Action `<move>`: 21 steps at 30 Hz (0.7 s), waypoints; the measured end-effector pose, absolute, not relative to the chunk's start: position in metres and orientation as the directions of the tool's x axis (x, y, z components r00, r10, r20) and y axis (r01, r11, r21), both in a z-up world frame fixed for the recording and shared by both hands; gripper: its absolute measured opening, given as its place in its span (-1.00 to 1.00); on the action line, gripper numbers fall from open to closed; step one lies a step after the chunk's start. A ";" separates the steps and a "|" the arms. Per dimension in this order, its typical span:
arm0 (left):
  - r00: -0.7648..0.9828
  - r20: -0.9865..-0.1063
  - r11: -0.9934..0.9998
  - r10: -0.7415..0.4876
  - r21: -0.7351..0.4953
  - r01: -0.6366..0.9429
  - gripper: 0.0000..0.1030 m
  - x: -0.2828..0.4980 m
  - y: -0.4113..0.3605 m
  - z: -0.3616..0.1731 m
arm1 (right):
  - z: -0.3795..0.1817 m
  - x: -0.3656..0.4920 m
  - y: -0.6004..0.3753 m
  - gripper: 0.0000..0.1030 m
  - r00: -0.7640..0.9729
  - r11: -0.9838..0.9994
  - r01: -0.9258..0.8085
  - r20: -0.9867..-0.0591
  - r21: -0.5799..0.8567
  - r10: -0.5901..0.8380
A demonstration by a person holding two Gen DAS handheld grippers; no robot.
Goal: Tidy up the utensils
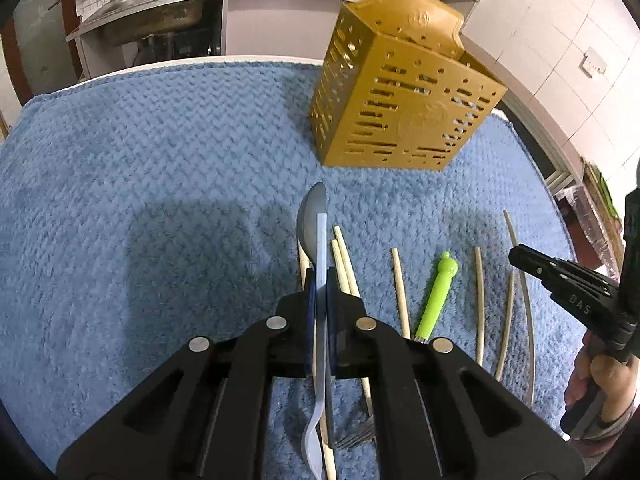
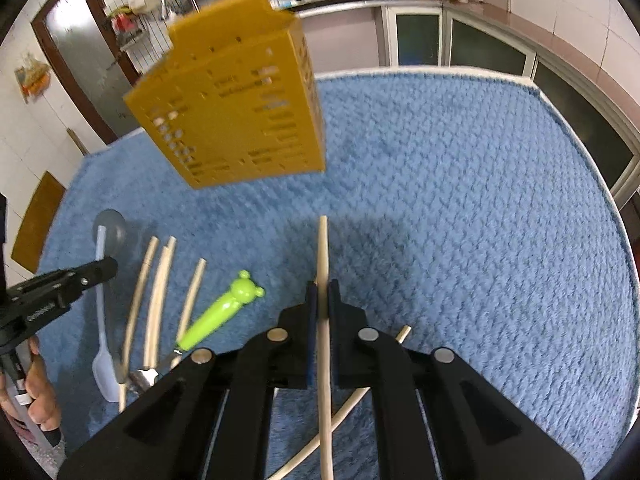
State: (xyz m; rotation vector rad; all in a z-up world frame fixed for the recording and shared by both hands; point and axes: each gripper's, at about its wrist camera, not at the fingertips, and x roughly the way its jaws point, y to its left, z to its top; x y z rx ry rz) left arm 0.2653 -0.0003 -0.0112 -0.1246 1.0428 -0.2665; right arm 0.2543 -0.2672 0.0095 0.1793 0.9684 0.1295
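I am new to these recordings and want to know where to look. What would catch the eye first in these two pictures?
First, the yellow perforated utensil holder standing at the far side of the blue towel. Next, the left tongs shut on a grey spoon, and the right tongs shut on a wooden chopstick. Between them lies a bright green bear-headed handle among loose chopsticks.

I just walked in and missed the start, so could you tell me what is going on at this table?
A person is sorting utensils with two handheld grippers. The left gripper is shut on a metal spoon; the right gripper is shut on a wooden chopstick. More chopsticks and a green bear-topped utensil lie on the blue towel. The yellow slotted utensil holder stands beyond them.
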 end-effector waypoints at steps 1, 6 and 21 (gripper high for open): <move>0.479 -0.832 0.960 -0.279 -0.232 0.158 -0.94 0.266 0.000 -0.009 | 0.013 0.252 -0.268 -0.88 0.575 0.976 -0.033 -0.795 0.216 0.195; 0.493 -0.818 0.955 -0.297 -0.251 0.159 -0.94 0.262 0.008 -0.001 | 0.023 0.247 -0.265 -0.88 0.609 0.976 -0.046 -0.768 0.212 0.195; 0.443 -0.842 0.952 -0.307 -0.270 0.147 -0.93 0.278 0.010 -0.026 | -0.008 0.260 -0.262 -0.88 0.564 0.977 -0.021 -0.804 0.213 0.187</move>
